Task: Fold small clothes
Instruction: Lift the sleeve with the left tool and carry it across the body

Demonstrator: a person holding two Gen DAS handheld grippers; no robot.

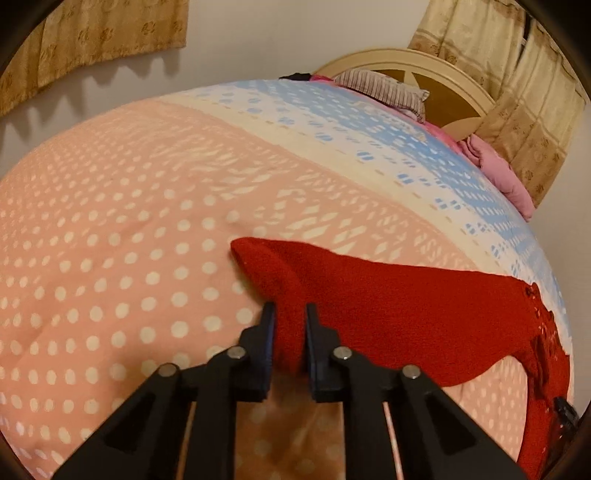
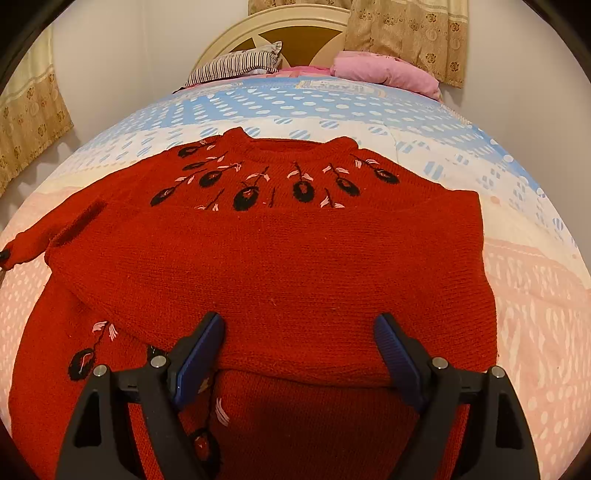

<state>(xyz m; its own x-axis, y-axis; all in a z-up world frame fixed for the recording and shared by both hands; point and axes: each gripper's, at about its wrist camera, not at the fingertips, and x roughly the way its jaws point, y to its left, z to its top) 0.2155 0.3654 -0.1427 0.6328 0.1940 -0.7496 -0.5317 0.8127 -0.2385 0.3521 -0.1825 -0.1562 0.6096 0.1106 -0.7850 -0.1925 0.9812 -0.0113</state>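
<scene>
My left gripper [image 1: 290, 314] pinching a sleeve of the one red sweater [image 2: 280, 266], right gripper [image 2: 299, 328] spread wide over its hem at 6 o'clock, dotted quilt [image 1: 110, 258] beneath, only the right view showing the flower embroidery, two pillows [image 2: 236, 64] and headboard [image 2: 236, 33] at 12, curtains [image 2: 410, 33] beyond.

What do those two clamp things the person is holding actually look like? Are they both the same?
Yes, they look alike. The left tongs and the right tongs are each matte black plastic, built from angular link arms with cut-out windows and joined by round silver pins. Each has two fingers lined with blue pads; the right pair's pads show fine ribbing. No cables, markings, sleeves or hands are visible.
</scene>
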